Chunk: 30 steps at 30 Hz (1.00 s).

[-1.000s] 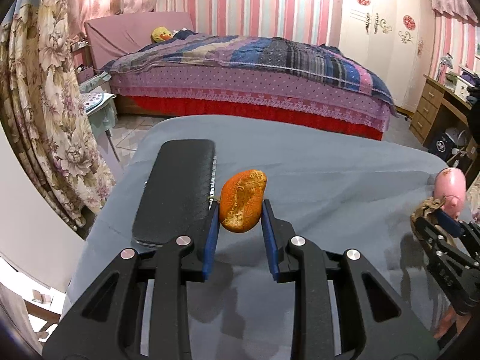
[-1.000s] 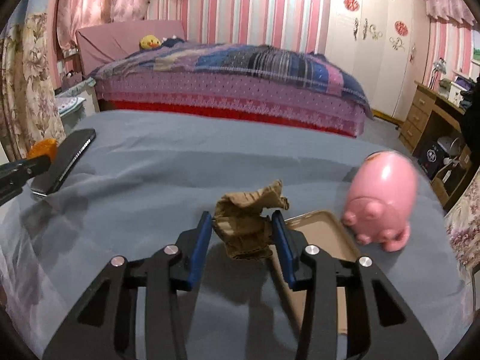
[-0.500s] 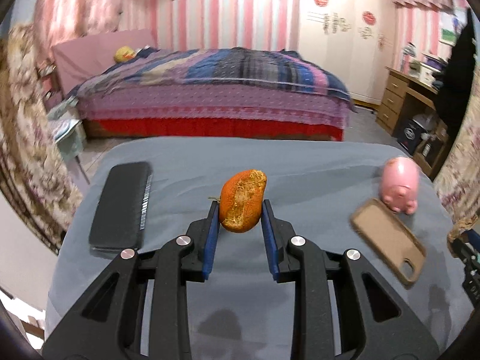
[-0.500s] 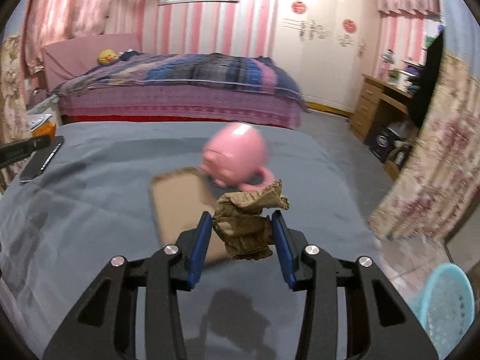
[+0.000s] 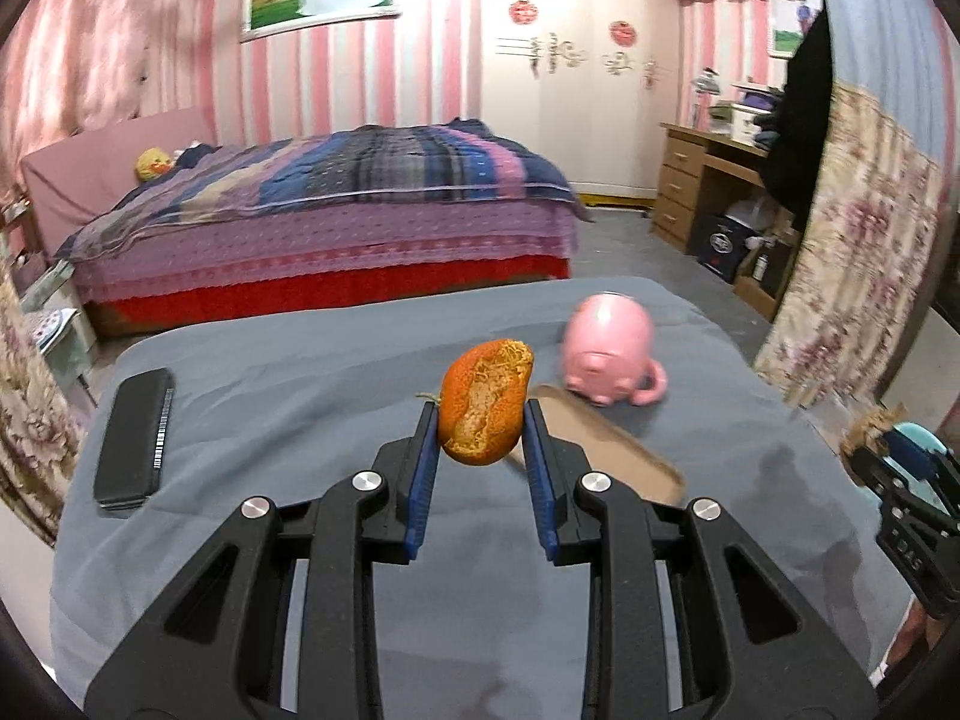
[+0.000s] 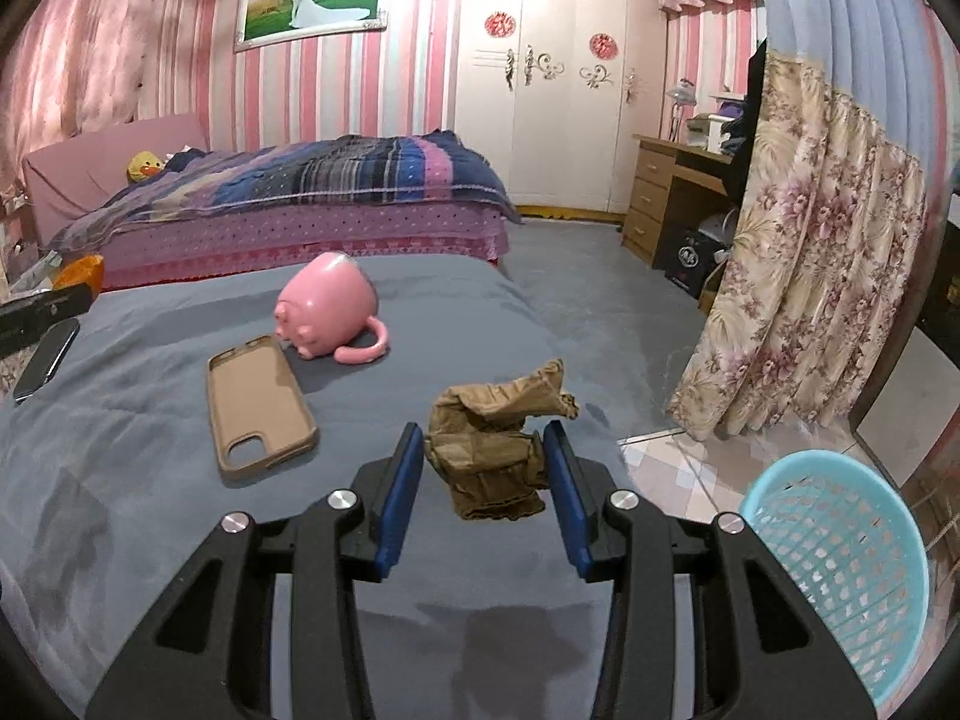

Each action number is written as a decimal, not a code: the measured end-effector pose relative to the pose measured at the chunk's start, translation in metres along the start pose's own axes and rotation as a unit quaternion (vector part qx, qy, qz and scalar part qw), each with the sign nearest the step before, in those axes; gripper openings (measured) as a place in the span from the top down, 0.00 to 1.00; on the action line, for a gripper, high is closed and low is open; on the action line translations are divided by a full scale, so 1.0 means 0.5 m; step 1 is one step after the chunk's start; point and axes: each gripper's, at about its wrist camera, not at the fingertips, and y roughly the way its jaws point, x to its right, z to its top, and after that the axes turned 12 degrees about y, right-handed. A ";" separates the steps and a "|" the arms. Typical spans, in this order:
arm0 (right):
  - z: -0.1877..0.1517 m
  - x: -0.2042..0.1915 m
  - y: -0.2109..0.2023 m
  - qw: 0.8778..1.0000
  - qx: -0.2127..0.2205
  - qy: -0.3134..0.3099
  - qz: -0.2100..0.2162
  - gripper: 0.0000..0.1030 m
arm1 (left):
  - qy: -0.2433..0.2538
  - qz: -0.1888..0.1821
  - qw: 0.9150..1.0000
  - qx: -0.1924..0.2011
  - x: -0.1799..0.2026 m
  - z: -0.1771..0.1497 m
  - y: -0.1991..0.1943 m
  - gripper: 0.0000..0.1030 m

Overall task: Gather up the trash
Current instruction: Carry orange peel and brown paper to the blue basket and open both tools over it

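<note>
Currently: left tool [image 5: 480, 429] clamps orange peel [image 5: 485, 403]; right tool [image 6: 485, 455] clamps crumpled brown paper [image 6: 493, 449]. Risk: loose paper slips short of the basket [image 6: 840, 576] right of it.

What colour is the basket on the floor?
Light blue basket, seen best in the right wrist view.

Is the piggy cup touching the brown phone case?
Cannot tell. In the right wrist view the pink pig mug sits right at the top corner of the phone case, but no gap or contact shows plainly; the left wrist view is blurred there.
</note>
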 end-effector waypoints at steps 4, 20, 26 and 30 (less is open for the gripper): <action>-0.001 0.015 0.005 1.000 0.001 0.005 0.000 0.60 | 0.013 -0.005 1.000 -0.004 0.048 0.010 0.003 0.74; 0.019 0.073 -0.031 0.999 0.028 0.037 -0.001 0.60 | 0.016 -0.011 1.000 0.001 0.120 0.023 -0.012 0.74; 0.033 0.112 -0.052 0.998 0.046 0.049 -0.012 0.60 | 0.006 -0.020 1.000 0.012 0.148 0.034 -0.020 0.74; 0.044 0.144 -0.063 0.997 0.052 0.058 -0.025 0.60 | 0.007 -0.026 0.999 0.020 0.178 0.046 -0.026 0.74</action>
